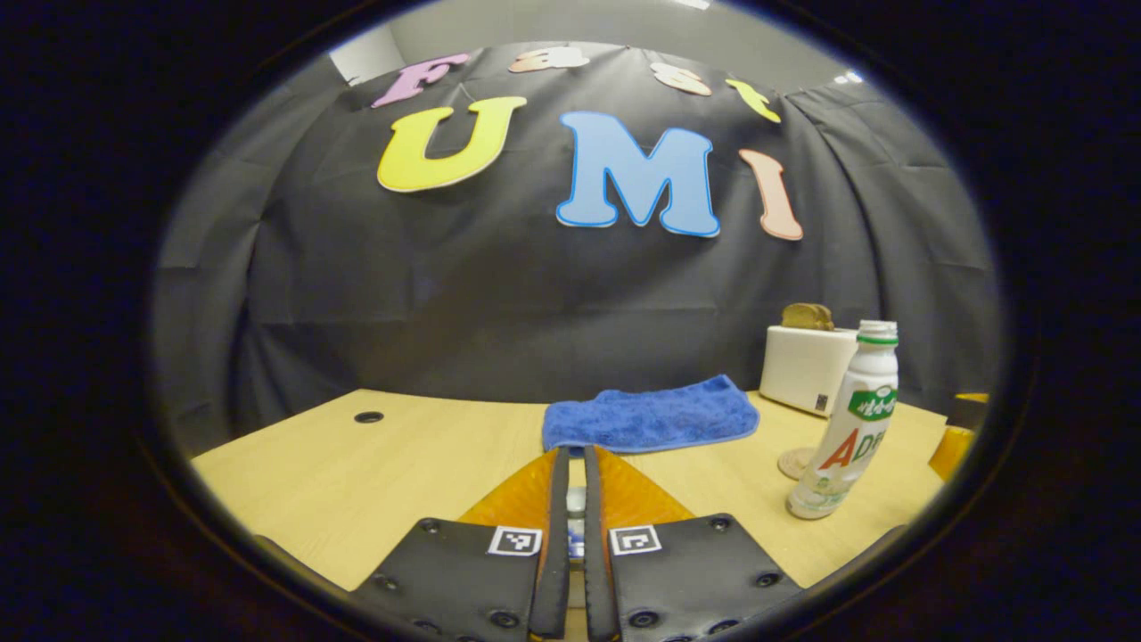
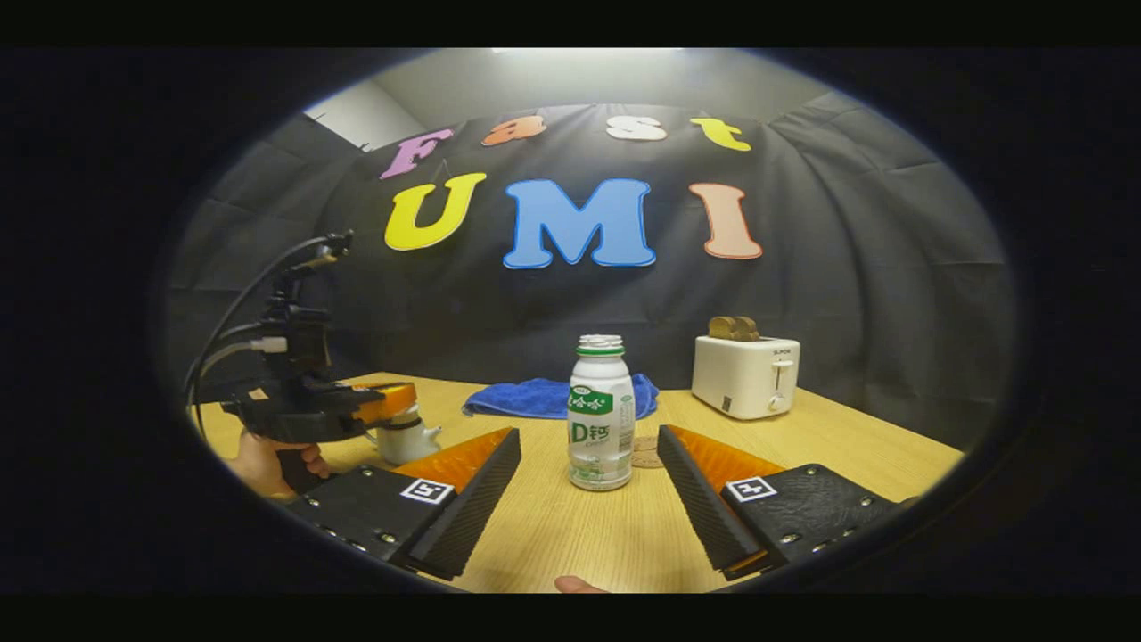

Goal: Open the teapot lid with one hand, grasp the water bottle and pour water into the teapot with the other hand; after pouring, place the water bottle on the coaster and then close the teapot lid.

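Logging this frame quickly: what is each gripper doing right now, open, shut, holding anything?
Left gripper: fingers nearly together, something small between them, likely the teapot lid; grip uncertain.
Right gripper: open, holding nothing, bottle standing ahead between its fingers.

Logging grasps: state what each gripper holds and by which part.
Left gripper: fingers nearly closed on something small at the teapot, apparently the lid knob. Right gripper: open, holding nothing; bottle ahead.

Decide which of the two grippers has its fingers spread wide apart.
The right gripper: its fingers stand wide open on either side of the water bottle, touching nothing. The left gripper has its fingers nearly closed.
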